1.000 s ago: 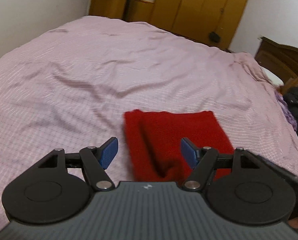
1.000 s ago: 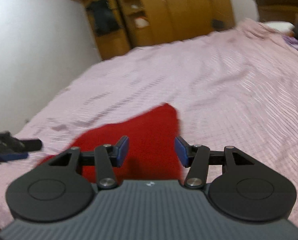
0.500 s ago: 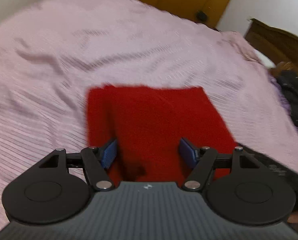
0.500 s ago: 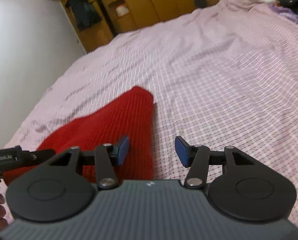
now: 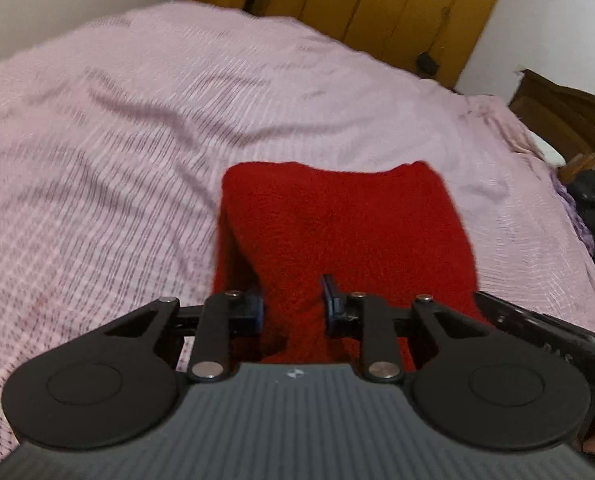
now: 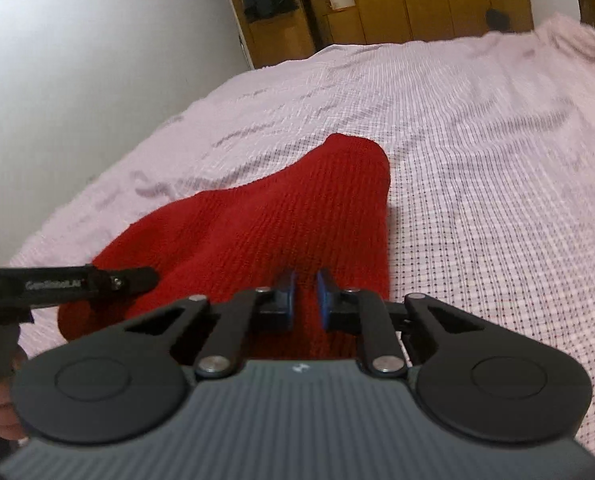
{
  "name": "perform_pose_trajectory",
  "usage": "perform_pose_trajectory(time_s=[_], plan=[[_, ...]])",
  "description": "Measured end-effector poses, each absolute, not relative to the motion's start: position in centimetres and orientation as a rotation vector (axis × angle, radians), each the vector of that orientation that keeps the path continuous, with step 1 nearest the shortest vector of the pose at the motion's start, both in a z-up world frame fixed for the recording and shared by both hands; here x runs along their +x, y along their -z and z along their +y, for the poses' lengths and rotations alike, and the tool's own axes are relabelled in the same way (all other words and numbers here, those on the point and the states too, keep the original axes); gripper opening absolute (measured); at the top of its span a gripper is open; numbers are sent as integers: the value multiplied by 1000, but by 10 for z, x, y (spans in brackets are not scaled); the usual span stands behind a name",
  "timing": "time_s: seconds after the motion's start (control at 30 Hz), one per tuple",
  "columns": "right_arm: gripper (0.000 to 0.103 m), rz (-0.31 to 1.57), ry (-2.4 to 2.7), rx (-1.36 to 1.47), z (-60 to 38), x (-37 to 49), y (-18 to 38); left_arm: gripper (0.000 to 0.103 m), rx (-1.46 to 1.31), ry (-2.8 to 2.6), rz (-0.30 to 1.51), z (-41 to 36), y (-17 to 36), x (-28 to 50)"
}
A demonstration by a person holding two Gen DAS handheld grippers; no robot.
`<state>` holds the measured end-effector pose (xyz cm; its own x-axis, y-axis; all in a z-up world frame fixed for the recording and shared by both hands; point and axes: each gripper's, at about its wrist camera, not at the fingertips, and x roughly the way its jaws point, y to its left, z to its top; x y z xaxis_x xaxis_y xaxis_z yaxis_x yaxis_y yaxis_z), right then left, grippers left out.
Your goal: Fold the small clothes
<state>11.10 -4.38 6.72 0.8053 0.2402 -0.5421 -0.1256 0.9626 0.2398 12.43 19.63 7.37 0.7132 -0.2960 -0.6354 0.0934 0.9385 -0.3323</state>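
Left wrist view: my left gripper (image 5: 292, 300) is closing, its blue pads set narrow with a raised ridge of the red knitted garment (image 5: 337, 224) pinched between them at the near edge. The garment lies on the pink checked bedspread (image 5: 117, 160).

Right wrist view: my right gripper (image 6: 305, 298) is closing, its pads almost together, clamping a thin fold at the garment's (image 6: 257, 216) near edge. The left gripper's finger (image 6: 97, 280) reaches the same edge from the left.
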Motion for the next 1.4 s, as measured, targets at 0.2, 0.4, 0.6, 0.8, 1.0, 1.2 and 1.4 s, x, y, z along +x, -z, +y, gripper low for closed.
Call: perform_pose_trajectory(time_s=[0.2,0.4,0.6,0.8,1.0,1.2,1.4], plan=[[16,628,-190,127,-38,118,-66,33,-225,205,746,194,-67,132],[27,606,-180,230,-55,110,-66,63,-185,165,731,191,-75,120],[92,614,-171,453,-96,103,-69,73,-234,141,766,196,-81,112],[93,740,-287,684,-125,121,-44,73,-344,138,814,200,-78,111],[94,787,-392,835,-130,142,-5,73,-311,134,798,193,-77,107],[97,787,-481,864,-123,154,6,73,-346,120,808,197,-71,112],[97,773,-513,867,-121,159,9,73,-400,115,796,200,-65,113]])
